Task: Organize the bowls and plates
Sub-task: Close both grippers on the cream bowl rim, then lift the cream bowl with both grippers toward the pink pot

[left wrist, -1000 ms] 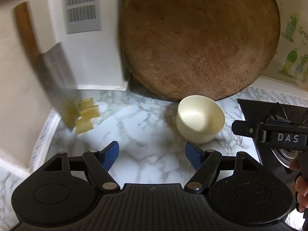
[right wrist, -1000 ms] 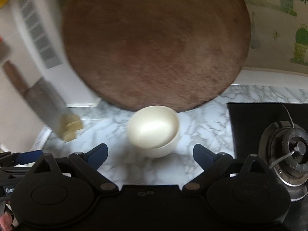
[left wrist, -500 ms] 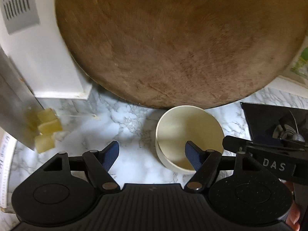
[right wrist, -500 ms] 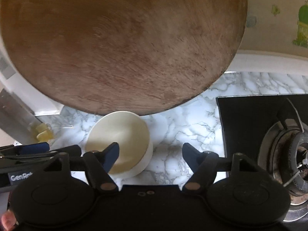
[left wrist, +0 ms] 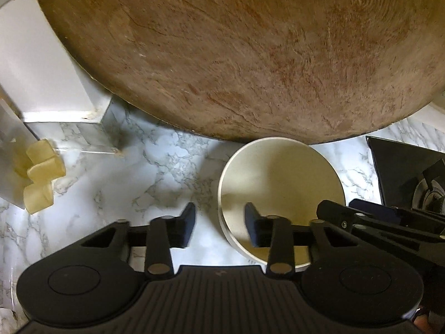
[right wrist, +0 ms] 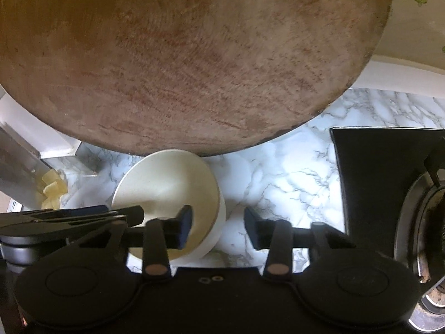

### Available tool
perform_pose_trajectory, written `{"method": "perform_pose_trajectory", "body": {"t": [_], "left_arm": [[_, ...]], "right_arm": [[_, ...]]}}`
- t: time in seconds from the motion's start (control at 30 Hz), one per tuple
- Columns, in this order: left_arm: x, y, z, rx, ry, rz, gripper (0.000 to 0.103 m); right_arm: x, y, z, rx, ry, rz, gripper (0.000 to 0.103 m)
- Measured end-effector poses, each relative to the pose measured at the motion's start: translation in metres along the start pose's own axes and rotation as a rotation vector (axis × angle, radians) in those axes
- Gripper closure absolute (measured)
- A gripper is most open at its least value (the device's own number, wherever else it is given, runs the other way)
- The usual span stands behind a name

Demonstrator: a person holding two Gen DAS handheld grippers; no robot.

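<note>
Marble counter (left wrist: 116,183) shows bare at lower left of the left wrist view, edged by pale yellow blocks (left wrist: 41,175) at far left. At centre right stands the cream bowl (left wrist: 281,183), its far rim under the big round wooden board (left wrist: 236,50). The left gripper (left wrist: 219,224) straddles the bowl's left rim, jaws apart. In the right wrist view, the right gripper (right wrist: 217,226) brackets its right rim, also apart; bare marble, then the black stove (right wrist: 389,194) at right.
</note>
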State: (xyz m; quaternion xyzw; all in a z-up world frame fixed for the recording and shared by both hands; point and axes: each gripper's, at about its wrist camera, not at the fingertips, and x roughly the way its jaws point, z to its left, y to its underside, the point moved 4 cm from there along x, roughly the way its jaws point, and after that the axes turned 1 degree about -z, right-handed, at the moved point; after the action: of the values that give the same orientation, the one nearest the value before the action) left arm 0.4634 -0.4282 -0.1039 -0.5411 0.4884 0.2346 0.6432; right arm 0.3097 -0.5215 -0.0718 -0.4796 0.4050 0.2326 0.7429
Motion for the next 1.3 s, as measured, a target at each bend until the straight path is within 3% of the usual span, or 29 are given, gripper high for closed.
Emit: {"method": "perform_pose_trajectory", "body": {"t": [0.17,0.33,0.73,1.3], "left_arm": [[0.001,0.001,-0.003,0.02,-0.008,0.002,0.086],[0.0,0.003,-0.006,0.043,-0.016,-0.002,0.092],[-0.031,0.02,-0.006,0.065,-0.002,-0.015,0.093],[-0.145,0.077,0.02,0.088,-0.003,-0.099,0.093]], "right_arm": [[0.003,0.002,0.004,-0.013,0.001,0.009,0.081],[0.002,0.005,0.009,-0.029,0.021,0.009,0.091],[-0.022,0.017,0.021,-0.049,0.053,-0.019,0.094],[-0.121,0.066,0.069,-0.07,0.02,-0.112,0.094]]}}
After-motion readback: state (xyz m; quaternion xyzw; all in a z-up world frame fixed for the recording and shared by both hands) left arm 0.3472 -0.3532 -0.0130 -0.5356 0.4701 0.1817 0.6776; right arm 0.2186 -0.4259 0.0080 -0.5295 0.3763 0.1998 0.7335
